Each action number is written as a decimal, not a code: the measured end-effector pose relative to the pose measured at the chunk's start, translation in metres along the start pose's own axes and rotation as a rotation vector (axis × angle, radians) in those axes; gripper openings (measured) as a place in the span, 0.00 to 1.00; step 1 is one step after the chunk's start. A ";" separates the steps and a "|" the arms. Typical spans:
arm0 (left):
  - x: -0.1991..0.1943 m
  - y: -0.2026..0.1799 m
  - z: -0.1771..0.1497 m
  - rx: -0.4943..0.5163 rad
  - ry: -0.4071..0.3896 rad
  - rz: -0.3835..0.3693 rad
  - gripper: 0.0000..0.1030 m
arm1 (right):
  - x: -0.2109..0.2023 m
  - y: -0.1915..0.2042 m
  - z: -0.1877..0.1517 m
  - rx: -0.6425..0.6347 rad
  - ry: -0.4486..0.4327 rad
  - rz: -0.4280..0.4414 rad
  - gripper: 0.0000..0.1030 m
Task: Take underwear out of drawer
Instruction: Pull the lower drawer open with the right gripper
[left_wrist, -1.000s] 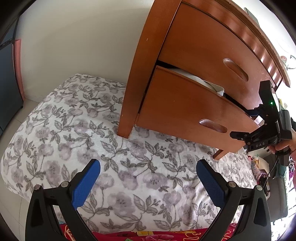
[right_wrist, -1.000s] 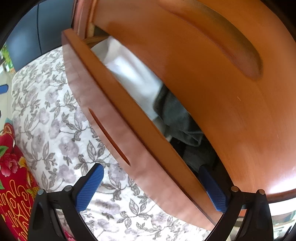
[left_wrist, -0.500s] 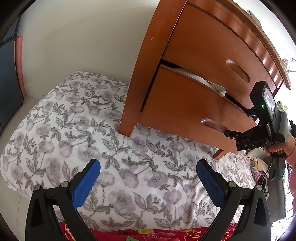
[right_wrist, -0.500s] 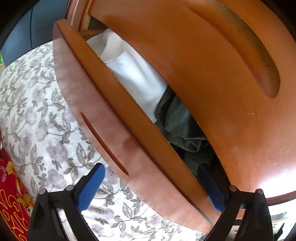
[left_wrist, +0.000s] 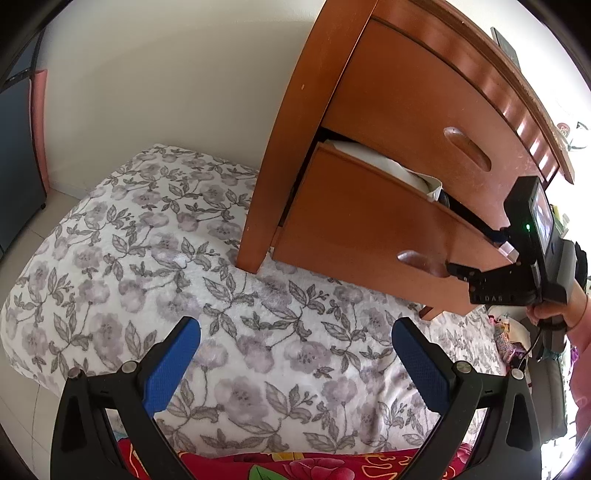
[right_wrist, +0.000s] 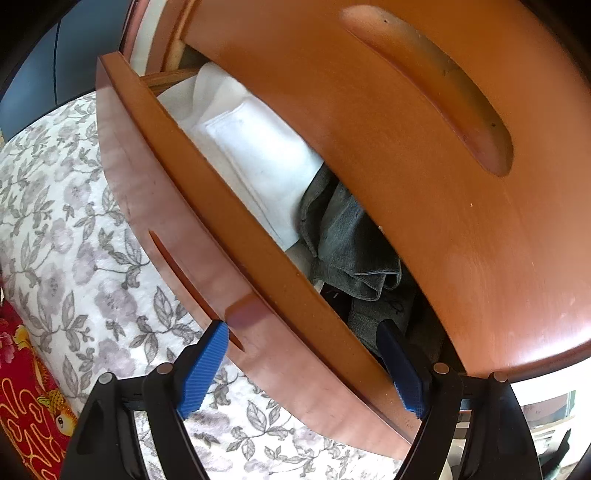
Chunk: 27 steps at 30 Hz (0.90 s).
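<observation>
Two-pad right claw (right_wrist: 303, 330), lower centre, just closing, clamped across drawer front (right_wrist: 207, 229). Left claw (left_wrist: 295, 326) gaping wide over floral bed (left_wrist: 147, 240), bottom of frame

Plain cream wall (left_wrist: 166, 74) at the far side, evenly lit. Against it, a bed under a white bedspread (left_wrist: 147, 240) printed with grey flowers and leaves. Reddish-brown wooden nightstand (left_wrist: 288, 147) on the right, its leg against the bedspread. Dark blue cabinet (left_wrist: 14, 166) at the far left, over pale floor (left_wrist: 22, 387). Red flowered cloth (left_wrist: 314, 469) along the near edge. Bright daylight far right.
</observation>
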<state>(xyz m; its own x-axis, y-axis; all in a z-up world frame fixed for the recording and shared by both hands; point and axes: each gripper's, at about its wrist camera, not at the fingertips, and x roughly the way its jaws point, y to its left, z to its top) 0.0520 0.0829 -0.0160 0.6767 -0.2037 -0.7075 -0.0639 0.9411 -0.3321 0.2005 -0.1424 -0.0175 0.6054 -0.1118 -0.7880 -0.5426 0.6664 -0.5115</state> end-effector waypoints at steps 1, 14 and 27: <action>-0.002 0.000 0.000 0.001 -0.002 0.000 1.00 | -0.003 0.003 -0.003 -0.002 -0.005 -0.001 0.82; -0.014 0.005 -0.003 0.000 -0.011 -0.005 1.00 | -0.035 0.036 -0.033 -0.019 -0.026 -0.009 0.82; -0.022 0.009 -0.009 0.006 -0.011 -0.007 1.00 | -0.049 0.044 -0.042 -0.022 -0.018 0.017 0.82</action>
<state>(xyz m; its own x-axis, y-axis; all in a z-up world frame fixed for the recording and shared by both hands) 0.0298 0.0937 -0.0091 0.6853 -0.2070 -0.6983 -0.0551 0.9413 -0.3330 0.1227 -0.1384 -0.0156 0.6068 -0.0872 -0.7901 -0.5653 0.6513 -0.5061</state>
